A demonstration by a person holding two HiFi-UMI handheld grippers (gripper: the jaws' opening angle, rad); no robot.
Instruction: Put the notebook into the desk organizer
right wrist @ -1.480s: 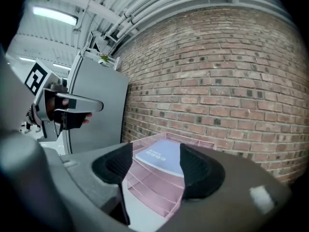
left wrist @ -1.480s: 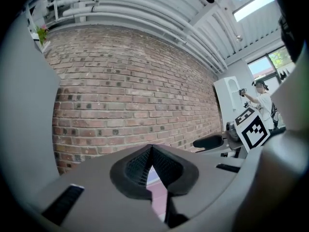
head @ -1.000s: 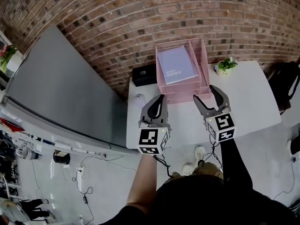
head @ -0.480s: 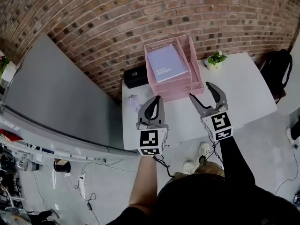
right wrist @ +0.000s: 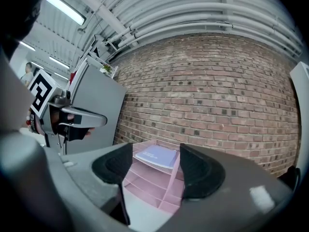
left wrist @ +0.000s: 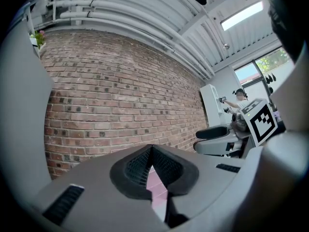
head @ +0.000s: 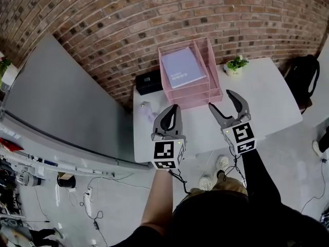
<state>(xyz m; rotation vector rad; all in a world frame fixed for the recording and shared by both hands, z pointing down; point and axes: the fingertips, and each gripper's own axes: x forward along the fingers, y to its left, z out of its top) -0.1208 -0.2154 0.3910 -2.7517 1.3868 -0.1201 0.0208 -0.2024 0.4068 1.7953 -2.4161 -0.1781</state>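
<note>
On top tier of organizer (head: 216,93): notebook (head: 181,69); potted plant (head: 235,66), black box (head: 148,81) flanking.

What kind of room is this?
Probably a workroom or lab set up like an office. There is a bare brick wall, a white table with a pink organizer holding a notebook, and open pipes along the ceiling.

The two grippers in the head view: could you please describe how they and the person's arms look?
Both the left gripper and right gripper have a grey two-finger claw lined in black, mounted on a white cube bearing black square markers. A thin black cable trails beneath each. The right arm wears a long black sleeve; the left forearm is bare.
</note>
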